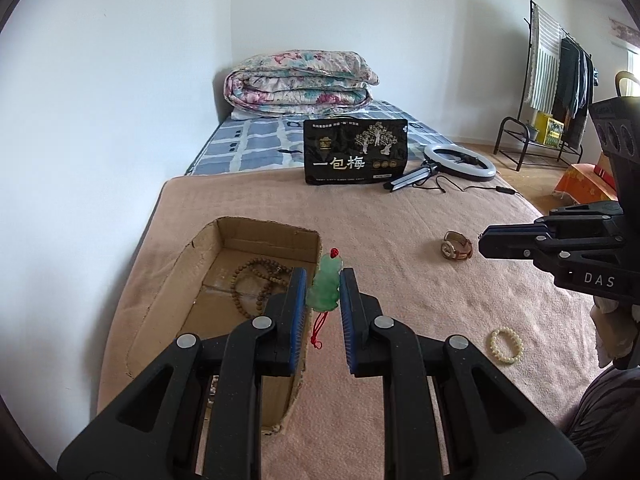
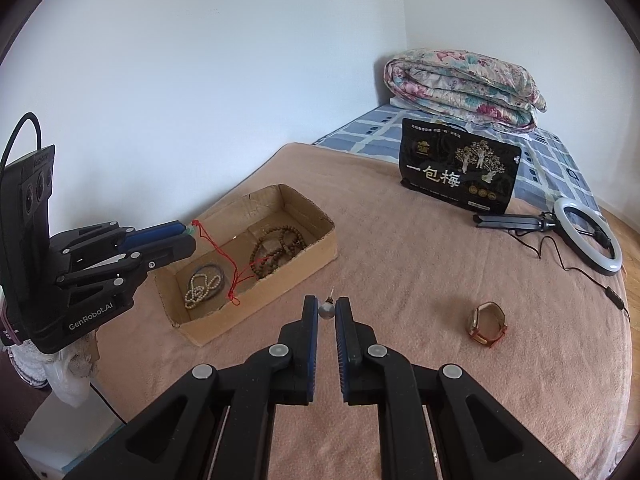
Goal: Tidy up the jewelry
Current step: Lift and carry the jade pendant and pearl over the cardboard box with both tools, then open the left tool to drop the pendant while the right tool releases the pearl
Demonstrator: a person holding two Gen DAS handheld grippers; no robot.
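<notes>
Green pendant (image 1: 325, 286) held between the pads of the left tongs (image 1: 322, 294), long axis roughly upright, red-knotted top pointing up and away from the camera. Its red cord (image 2: 224, 258) hangs from the tongs' tips down into the cardboard box (image 2: 316, 236), looped end resting on the near wall. In the left wrist view the pendant sits just above the box's right wall.

Right tongs (image 2: 326, 310) narrowed onto a small silver bead (image 2: 326, 311), its thin pin pointing up; held above the blanket, just right of the box.

Box contents: brown bead necklace (image 2: 276, 252), pearl string (image 2: 200, 290), dark bangle (image 2: 210, 270) behind the pearls.

On the pink blanket (image 2: 400, 260): watch (image 2: 488, 324) on its side, right of the box; pale bead bracelet (image 1: 507, 345) nearer the camera, well apart from the watch.

Farther back: black snack bag (image 1: 355, 151) standing upright, ring light (image 1: 460, 162) beside it, folded quilt (image 1: 300, 80) at the bed's head.
</notes>
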